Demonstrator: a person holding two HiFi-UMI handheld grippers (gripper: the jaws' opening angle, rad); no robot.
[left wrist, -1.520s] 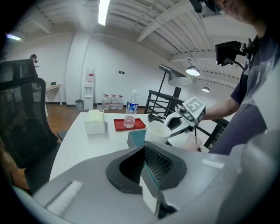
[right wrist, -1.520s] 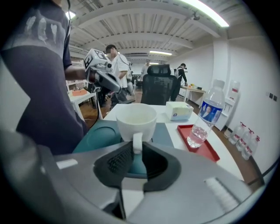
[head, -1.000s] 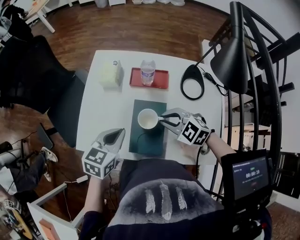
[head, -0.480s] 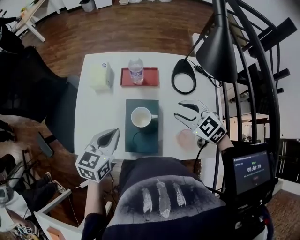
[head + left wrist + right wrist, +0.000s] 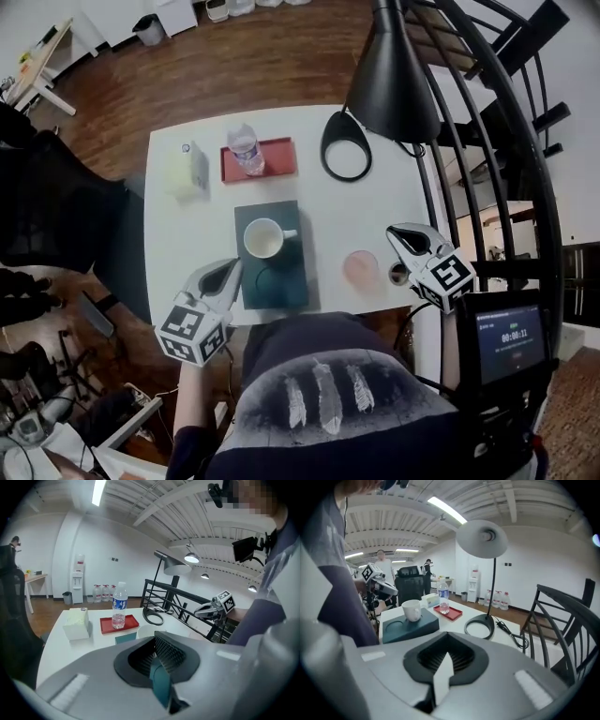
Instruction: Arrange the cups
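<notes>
A white cup [image 5: 262, 238] [image 5: 411, 610] stands in the far slot of the dark green holder [image 5: 286, 281] [image 5: 408, 624]; the holder's near slot is an empty ring. A pink cup [image 5: 361, 269] sits on the white table [image 5: 337, 211] to the right of the holder. My right gripper [image 5: 405, 234] [image 5: 445, 660] hangs shut and empty over the table's right edge, just right of the pink cup. My left gripper [image 5: 225, 274] [image 5: 161, 660] is shut and empty at the holder's near left corner.
A water bottle [image 5: 246, 148] stands on a red tray [image 5: 277, 161] at the back, with a tissue box [image 5: 183, 171] to its left. A black lamp's base [image 5: 345, 155] and shade [image 5: 389, 84] are at the back right, beside a black railing [image 5: 506, 141]. A dark chair [image 5: 56, 206] stands left.
My right gripper left the white cup's handle, swung right past the pink cup to the table's right edge, and its jaws closed. The left gripper shifted only slightly.
</notes>
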